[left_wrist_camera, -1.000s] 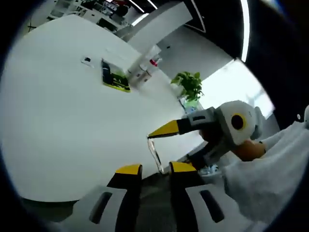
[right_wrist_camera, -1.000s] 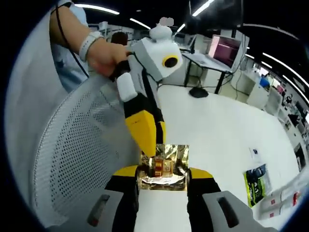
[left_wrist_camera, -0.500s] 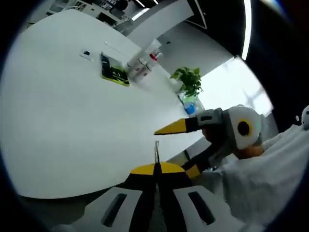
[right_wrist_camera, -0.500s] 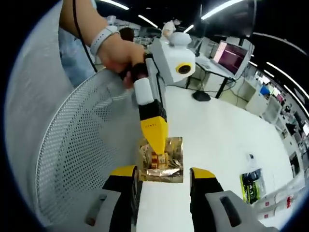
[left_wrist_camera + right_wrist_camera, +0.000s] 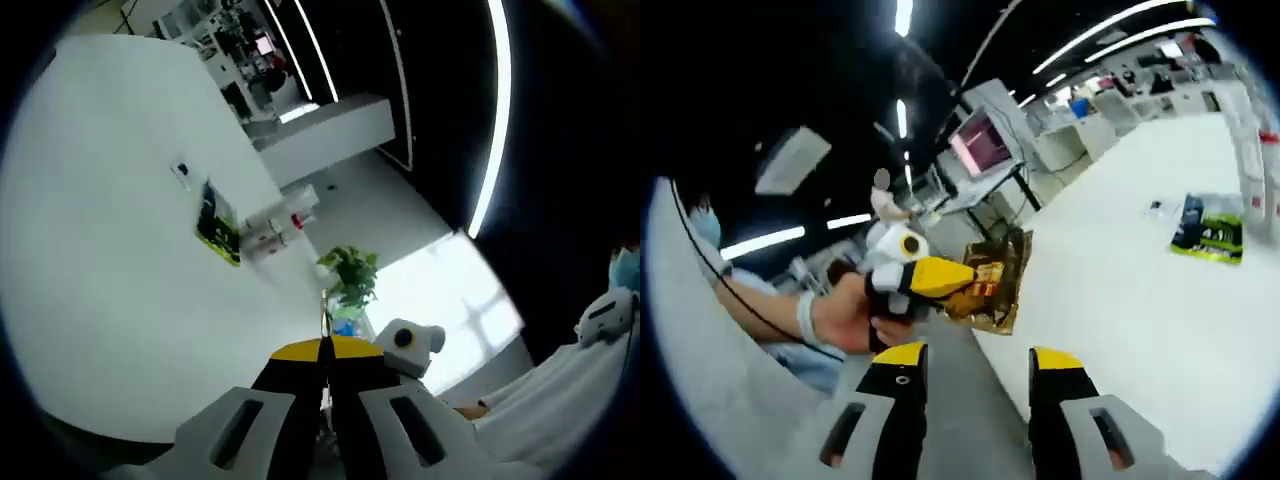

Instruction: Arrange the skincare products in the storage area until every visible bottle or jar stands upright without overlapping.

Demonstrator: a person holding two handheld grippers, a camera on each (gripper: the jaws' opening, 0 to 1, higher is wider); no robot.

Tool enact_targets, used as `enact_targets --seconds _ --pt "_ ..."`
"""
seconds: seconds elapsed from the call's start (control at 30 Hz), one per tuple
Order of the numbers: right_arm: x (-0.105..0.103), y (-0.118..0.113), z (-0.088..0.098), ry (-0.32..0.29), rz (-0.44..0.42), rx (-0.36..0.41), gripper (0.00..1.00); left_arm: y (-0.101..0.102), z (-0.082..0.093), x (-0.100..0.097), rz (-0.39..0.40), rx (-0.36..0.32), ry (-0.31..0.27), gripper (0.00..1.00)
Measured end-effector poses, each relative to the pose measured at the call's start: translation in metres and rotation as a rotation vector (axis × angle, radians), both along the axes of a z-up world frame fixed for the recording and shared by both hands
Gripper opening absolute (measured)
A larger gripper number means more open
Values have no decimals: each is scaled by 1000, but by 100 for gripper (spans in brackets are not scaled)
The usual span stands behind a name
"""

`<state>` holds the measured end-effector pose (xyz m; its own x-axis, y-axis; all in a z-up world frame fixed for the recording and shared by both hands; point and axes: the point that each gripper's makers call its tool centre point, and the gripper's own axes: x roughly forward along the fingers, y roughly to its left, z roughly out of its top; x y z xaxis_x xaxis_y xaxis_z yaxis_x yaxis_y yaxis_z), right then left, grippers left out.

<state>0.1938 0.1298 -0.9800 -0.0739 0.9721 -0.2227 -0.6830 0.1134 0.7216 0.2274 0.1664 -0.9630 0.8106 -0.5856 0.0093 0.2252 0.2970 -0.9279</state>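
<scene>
The left gripper (image 5: 940, 278), jaws clamped on a gold sachet (image 5: 992, 283), lifts it clear at frame centre, seemingly for placing. The right gripper (image 5: 970, 362) waits below, jaws wide. Bottles (image 5: 275, 228) lie upper-left on the table (image 5: 110, 260).

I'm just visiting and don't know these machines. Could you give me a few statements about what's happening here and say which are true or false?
1. The left gripper holds a gold foil packet. True.
2. The right gripper is clamped on that packet. False: its jaws stand open and empty.
3. A green-and-black pouch lies on the white table. True.
4. The packet rests flat on the table. False: it is lifted off it.
</scene>
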Motion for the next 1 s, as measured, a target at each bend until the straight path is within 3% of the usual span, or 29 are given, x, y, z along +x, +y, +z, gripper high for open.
enact_targets --seconds 0.03,0.07,0.17,0.33,0.5,0.6,0.77,1.0 --pt "1 2 7 109 -46 73 30 0 2 0 19 -15 -9 0" --pt "2 3 10 165 -63 103 29 0 0 -1 18 -26 -2 0" --pt "13 0 13 245 -134 152 23 -7 1 -5 -12 -33 -7 0" --pt "12 0 17 233 -124 194 0 -12 0 -5 -39 -26 -15 0" --pt "15 -5 14 275 -140 194 0 -18 -5 -5 -67 -25 10 0" --pt "34 -11 13 320 -211 214 0 -27 -8 -8 -108 -7 14 0" --pt "42 -10 17 345 -227 227 0 -39 -12 -12 -171 21 14 0" --pt "46 -11 16 379 -179 215 0 -40 -14 -12 -184 12 35 0"
